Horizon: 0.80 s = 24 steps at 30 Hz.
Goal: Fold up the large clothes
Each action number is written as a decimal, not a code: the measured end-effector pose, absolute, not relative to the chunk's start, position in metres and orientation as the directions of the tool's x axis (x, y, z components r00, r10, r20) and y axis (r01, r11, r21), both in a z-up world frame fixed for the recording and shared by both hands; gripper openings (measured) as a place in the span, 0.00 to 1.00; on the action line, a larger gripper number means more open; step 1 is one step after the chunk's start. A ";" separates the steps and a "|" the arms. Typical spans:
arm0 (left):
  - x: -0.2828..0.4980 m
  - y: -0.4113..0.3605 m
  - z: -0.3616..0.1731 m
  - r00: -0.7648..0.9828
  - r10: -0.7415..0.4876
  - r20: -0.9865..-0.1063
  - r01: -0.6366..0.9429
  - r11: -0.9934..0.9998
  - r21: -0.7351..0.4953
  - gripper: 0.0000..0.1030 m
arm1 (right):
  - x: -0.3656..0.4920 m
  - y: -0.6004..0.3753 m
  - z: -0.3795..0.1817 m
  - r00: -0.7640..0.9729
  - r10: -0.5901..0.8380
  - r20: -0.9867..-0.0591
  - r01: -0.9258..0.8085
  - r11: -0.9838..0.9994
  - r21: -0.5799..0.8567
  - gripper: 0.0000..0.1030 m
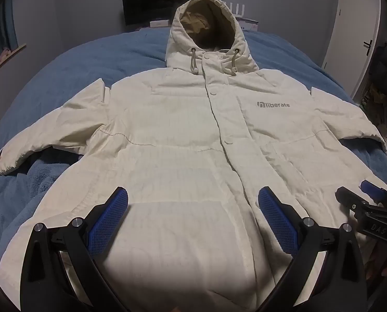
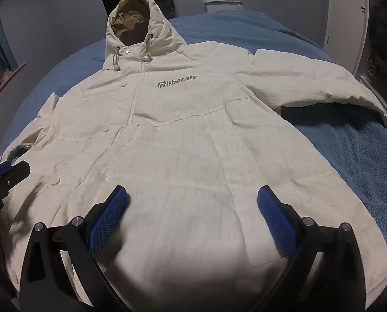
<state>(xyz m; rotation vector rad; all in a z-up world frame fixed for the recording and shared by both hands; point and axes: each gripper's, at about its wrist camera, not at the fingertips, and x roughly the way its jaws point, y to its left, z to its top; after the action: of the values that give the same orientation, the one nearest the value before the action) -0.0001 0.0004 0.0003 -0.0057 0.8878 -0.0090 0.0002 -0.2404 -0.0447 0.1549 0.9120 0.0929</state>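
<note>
White jacket (image 1: 193, 143) flat, face-up on blue bed (image 1: 89, 59). Left claw (image 1: 193, 215), right claw (image 2: 193, 215) above hem, both spread wide, empty. Pinch sleeve cuff first, fold across front.

Cream jacket (image 1: 183, 140), grey logo (image 1: 273, 104); blue blanket (image 1: 89, 59); blue mesh-patterned pads (image 1: 107, 221).

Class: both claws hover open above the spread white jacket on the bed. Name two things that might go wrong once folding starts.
1. The puffy jacket may slip from the left claw or the right claw.
2. Its hood stands up and may flop unevenly.
</note>
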 end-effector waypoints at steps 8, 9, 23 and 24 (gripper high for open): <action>0.000 0.001 0.000 0.628 -0.007 -0.778 0.005 1.000 -0.005 0.94 | 0.001 -0.240 -0.046 0.605 0.142 -0.783 -0.014 0.986 0.169 0.94; 0.000 0.001 0.000 0.628 -0.008 -0.778 0.006 1.000 -0.005 0.94 | 0.001 -0.240 -0.046 0.605 0.143 -0.783 -0.014 0.986 0.169 0.94; -0.002 0.002 0.000 0.625 -0.011 -0.781 0.006 1.000 -0.009 0.94 | 0.002 -0.240 -0.047 0.603 0.143 -0.785 -0.013 0.986 0.169 0.94; -0.002 0.002 0.000 0.625 -0.011 -0.781 0.006 1.000 -0.009 0.94 | 0.002 -0.240 -0.047 0.602 0.142 -0.785 -0.013 0.986 0.169 0.94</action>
<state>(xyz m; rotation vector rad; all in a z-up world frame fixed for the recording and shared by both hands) -0.0019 0.0017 0.0000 -0.0054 0.8960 -0.0098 0.0018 -0.2396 -0.0472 0.1512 0.9209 0.0904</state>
